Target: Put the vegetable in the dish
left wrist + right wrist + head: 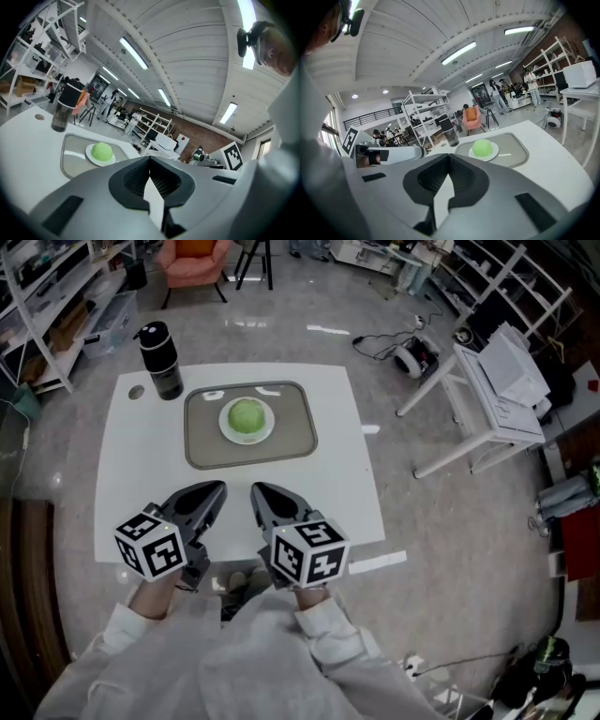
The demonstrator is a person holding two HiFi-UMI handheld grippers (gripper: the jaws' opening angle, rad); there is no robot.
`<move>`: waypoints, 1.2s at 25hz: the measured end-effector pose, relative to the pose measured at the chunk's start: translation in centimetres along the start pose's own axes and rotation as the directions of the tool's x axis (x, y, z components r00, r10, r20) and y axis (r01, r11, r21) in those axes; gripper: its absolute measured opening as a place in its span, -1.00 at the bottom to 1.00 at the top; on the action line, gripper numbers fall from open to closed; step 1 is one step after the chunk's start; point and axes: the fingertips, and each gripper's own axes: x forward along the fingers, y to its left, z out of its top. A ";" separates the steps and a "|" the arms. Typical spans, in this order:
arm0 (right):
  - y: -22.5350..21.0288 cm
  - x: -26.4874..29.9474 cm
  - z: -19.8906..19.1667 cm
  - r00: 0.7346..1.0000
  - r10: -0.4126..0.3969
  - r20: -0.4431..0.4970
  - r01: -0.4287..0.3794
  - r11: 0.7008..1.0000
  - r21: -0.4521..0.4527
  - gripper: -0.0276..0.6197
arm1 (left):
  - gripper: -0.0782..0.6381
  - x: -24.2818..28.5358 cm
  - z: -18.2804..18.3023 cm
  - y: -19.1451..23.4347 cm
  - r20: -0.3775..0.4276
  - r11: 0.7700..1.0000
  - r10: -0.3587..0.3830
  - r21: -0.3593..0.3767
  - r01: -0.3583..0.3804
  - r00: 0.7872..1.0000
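Vegetable [247, 415] on dish [224, 426] — green, round

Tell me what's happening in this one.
A person holds a gripper in each hand over the near edge of the white table. The left gripper and right gripper are both shut and empty, well short of the tray. The green vegetable already sits on the white dish, in the grey tray. A black bottle stands beside the tray.
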 end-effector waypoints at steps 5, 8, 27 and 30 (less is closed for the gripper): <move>-0.6 -1.4 -0.3 1.000 0.005 -0.021 -0.006 1.000 -0.013 -0.88 | -0.76 0.6 -1.5 -1.3 -0.008 0.999 0.015 -0.032 -0.015 1.000; -0.9 -2.1 -0.5 0.999 0.006 -0.038 -0.007 1.000 -0.026 -0.88 | -0.76 0.9 -1.9 -1.6 -0.009 0.998 0.033 -0.044 -0.033 0.999; 0.1 -5.2 -1.7 0.998 0.042 -0.050 -0.048 0.992 -0.121 -0.88 | -0.76 0.7 -4.3 -4.2 -0.014 0.996 0.081 -0.026 -0.082 0.997; 0.1 -5.6 -1.9 0.998 0.045 -0.051 -0.051 0.991 -0.122 -0.88 | -0.76 0.8 -4.6 -4.6 -0.020 0.997 0.079 -0.021 -0.079 0.997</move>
